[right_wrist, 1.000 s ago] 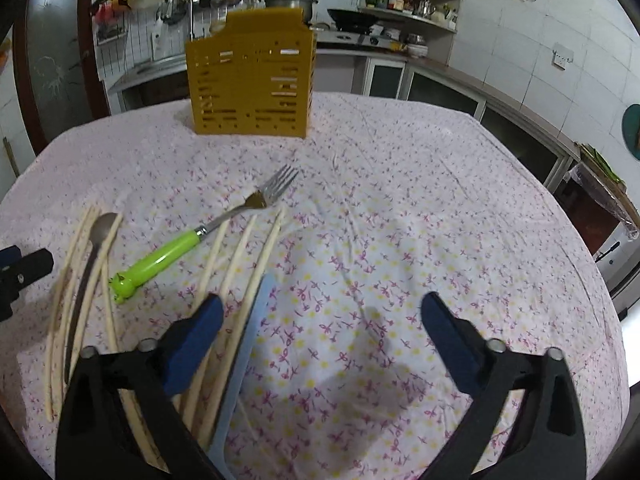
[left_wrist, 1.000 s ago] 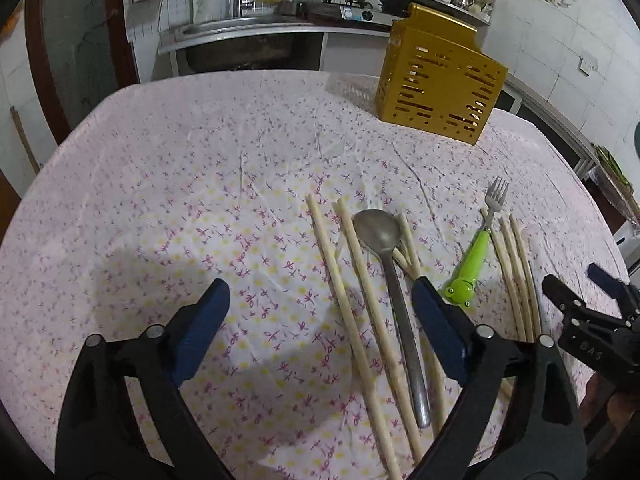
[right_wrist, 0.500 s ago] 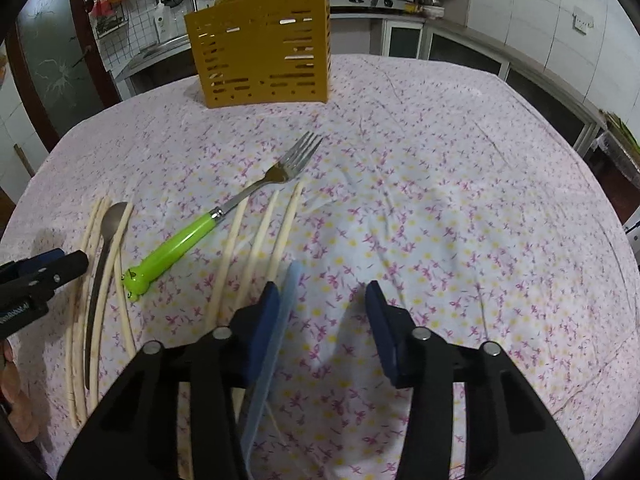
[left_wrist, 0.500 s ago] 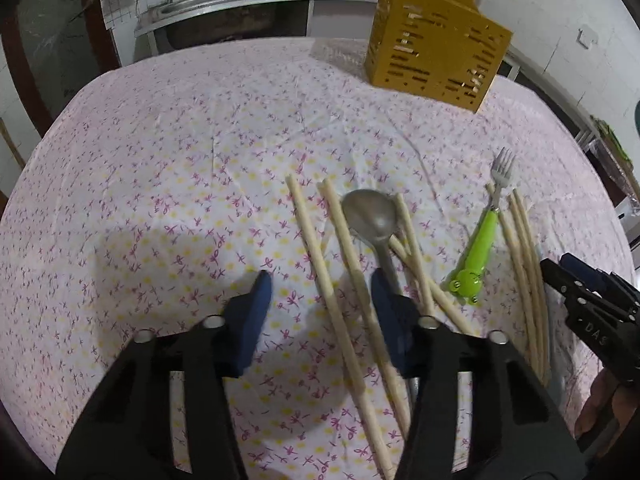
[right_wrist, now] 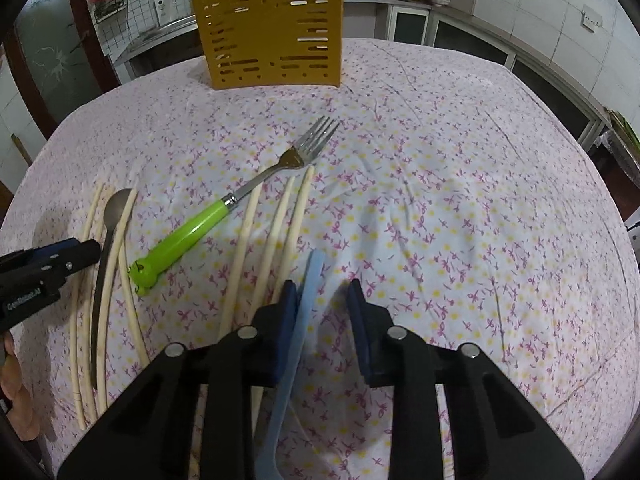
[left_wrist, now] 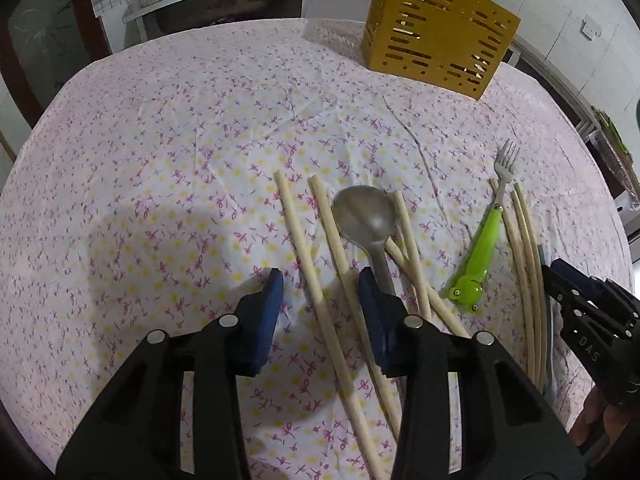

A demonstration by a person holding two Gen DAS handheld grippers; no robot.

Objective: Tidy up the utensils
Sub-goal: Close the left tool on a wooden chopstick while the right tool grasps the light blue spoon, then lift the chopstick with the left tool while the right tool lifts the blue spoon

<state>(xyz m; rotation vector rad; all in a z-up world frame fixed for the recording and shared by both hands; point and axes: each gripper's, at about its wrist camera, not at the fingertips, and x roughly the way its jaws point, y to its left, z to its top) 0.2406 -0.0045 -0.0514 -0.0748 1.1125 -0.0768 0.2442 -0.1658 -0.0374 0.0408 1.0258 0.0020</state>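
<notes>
Chopsticks between part-open left gripper, perhaps untouched

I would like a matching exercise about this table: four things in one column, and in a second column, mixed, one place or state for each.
Things:
1. fork
2. spoon
3. yellow holder
4. blue strip

Places or states:
A. stands upright at the far side of the tablecloth
B. lies between the right tongs' fingers
C. has a green handle
D. lies among chopsticks ahead of the left tongs

Pairs: 1-C, 2-D, 3-A, 4-B
</notes>
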